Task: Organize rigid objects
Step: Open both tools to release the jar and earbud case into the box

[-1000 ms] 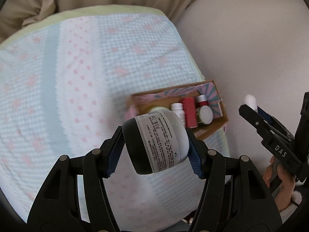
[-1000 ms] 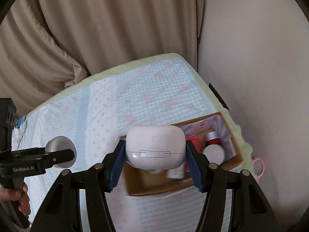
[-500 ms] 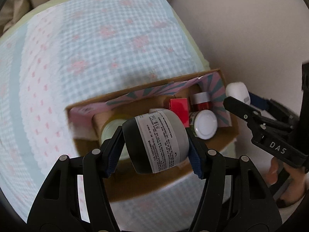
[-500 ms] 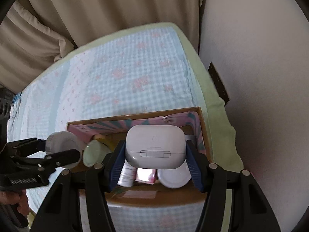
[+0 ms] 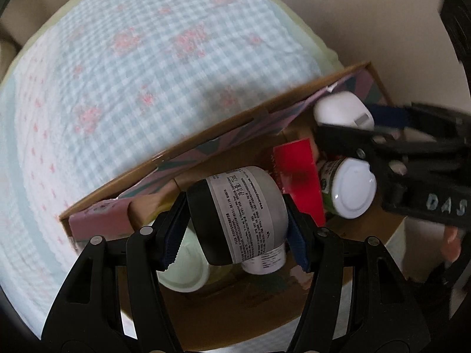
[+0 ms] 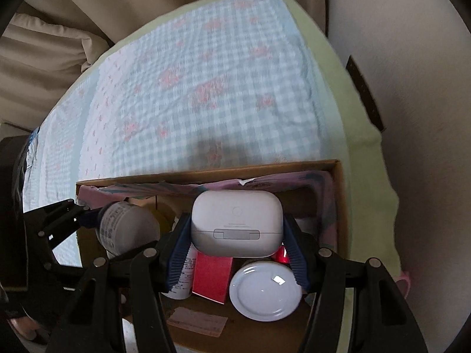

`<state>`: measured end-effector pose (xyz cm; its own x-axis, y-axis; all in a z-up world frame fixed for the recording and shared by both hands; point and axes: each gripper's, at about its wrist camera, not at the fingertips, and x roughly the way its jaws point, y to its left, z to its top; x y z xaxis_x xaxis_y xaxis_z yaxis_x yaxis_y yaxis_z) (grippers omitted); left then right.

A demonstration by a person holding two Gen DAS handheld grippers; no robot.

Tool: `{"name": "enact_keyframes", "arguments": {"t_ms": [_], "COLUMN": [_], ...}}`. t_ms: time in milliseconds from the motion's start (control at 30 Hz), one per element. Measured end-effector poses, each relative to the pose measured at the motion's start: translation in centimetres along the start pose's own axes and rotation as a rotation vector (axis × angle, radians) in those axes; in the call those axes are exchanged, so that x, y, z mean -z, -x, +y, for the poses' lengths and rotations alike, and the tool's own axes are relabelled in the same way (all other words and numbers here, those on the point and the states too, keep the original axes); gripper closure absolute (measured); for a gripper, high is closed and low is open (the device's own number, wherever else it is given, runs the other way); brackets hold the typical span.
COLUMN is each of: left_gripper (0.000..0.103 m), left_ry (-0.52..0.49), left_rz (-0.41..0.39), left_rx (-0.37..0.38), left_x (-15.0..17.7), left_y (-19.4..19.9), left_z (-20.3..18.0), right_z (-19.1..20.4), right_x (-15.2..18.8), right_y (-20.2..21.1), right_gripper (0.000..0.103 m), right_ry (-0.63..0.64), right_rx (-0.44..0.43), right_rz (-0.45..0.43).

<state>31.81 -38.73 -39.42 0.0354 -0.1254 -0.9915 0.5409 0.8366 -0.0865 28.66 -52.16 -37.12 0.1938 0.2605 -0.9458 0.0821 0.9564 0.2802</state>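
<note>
- Left gripper (image 5: 237, 220): jaws pinch a grey jar (image 5: 238, 214) across its sides; the jar has a black band and a printed white label. It hangs over the left half of the box (image 5: 182, 144).
- Right gripper (image 6: 235, 242): jaws pinch a white case (image 6: 235, 223), hinge side facing the camera. It hangs over the right half of the box, near the far wall.
- Box: open cardboard, lined with pink and teal patterned paper; sits at the near edge of the bed (image 5: 132, 73), close to the wall (image 6: 412, 73).
- Contents, from left to right in the left wrist view: a pale green tub (image 5: 188, 267) under the left jaw; a small white bottle (image 5: 265, 260) directly below the jar; a red carton (image 5: 297, 176) standing upright; a white-lidded jar (image 5: 350, 188) beside the carton.
- A small red-topped item (image 6: 281, 254) lies behind the white-lidded jar; mostly hidden.
- Bed: blue-and-white check cover with pink flowers, green sheet at its edge.
- Curtain (image 6: 88, 8): beige, behind the bed.
</note>
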Motion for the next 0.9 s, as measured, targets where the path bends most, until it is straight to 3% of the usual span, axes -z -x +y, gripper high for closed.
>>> {"name": "enact_keyframes", "arguments": {"t_ms": [33,100,133,167,200,400,633,900], "left_gripper": [0.044,0.009,0.0,0.0,0.0,0.0,0.0,0.0], "left_ry": [-0.015,-0.035,-0.042,-0.047,-0.043,0.037,0.05,0.079], "left_rz": [0.005,0.002,-0.003,-0.025,-0.03,-0.042,-0.072,-0.192], "left_rx": [-0.019,-0.036,-0.042,-0.044,-0.039,-0.008,-0.002,-0.002], "left_x": [0.1,0.3,0.5,0.7,1.0,2.4,3.1,6.2], "left_y": [-0.1,0.2,0.6,1.1,1.4,2.7,4.4,11.6], "left_z": [-0.2,-0.5,-0.5,-0.5,-0.3,1.5,1.9,3.0], "right_z": [0.0,-0.1,-0.1,-0.3,-0.4,0.3,1.2,4.3], "right_x": [-0.1,-0.4,-0.5,-0.6,-0.6,0.5,1.3,2.3], "right_y": [-0.3,-0.8,-1.0,-1.1,-1.1,0.3,1.5,6.6], "right_gripper": [0.047,0.044,0.032,0.023,0.0,0.0,0.0,0.0], "right_ry": [-0.004,-0.012,-0.017,-0.027,-0.03,-0.014,-0.028,-0.017], "right_rx": [0.0,0.017,0.018,0.008,-0.004,0.028,0.037,0.065], "right_rz": [0.01,0.021,0.024,0.034,0.039,0.0,-0.006,-0.076]}}
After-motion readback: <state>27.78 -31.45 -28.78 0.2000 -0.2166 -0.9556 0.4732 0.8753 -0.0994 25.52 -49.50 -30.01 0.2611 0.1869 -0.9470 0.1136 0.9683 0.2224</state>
